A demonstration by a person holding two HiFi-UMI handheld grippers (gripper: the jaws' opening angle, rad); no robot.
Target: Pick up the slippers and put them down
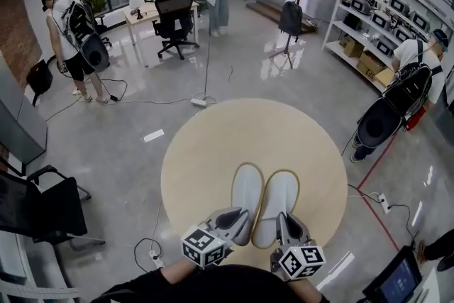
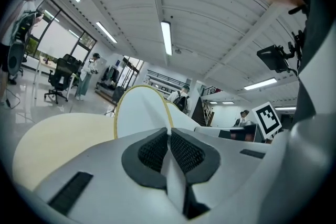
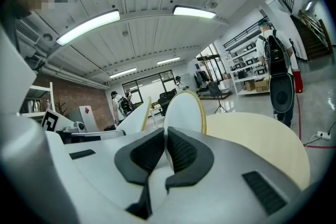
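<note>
A flat white left slipper [image 1: 247,196] with pale yellow edging and its matching right slipper [image 1: 280,204] are noted just beside each other, toes away from the person, over the near part of the round beige desk [image 1: 213,145]. Each is pinched at its heel end. The jaws of the left gripper [image 1: 234,221] are closed narrow on the thin heel edge of the left slipper, and those of the right gripper [image 1: 286,228] likewise on the right slipper. In both gripper views the soles are seen tilted up from the desk top, so the pair is judged lifted, with the set-down not yet made. For a clean set-down, both slippers should be lowered level and parallel, and the jaws opened only once the soles lie flat; with so thin an edge grip, a tilted slipper may swing or slide out. No container is seen on the desk. Cardboard boxes [image 1: 369,65] are noted at the far right of the room, contents not visible.
</note>
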